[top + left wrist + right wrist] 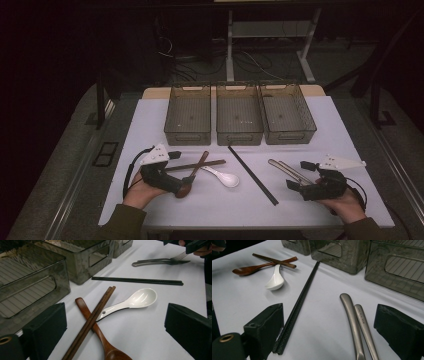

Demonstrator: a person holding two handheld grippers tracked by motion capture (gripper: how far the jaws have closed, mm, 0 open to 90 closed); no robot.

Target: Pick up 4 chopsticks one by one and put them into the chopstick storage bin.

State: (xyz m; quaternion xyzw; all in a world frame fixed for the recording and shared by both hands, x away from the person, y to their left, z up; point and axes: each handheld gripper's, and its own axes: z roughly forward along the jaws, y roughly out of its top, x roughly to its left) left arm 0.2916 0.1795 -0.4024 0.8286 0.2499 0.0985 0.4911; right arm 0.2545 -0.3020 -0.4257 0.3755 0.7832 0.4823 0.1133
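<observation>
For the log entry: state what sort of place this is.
Probably a lab or workshop set up for recording: a white-covered table on a dark floor, three empty bins, cutlery laid out, and loose cables under a desk frame behind.

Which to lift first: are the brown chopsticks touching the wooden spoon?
Touching. The left gripper view shows the chopsticks lying straight across the wooden spoon's handle, resting on it with no gap at the crossing.

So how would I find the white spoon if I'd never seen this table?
Start at the three grey bins at the back of the white table, then look in front of the left bin, near the left tool. The white spoon lies beside a wooden spoon and brown chopsticks. It is the only white, glossy, short utensil.
</observation>
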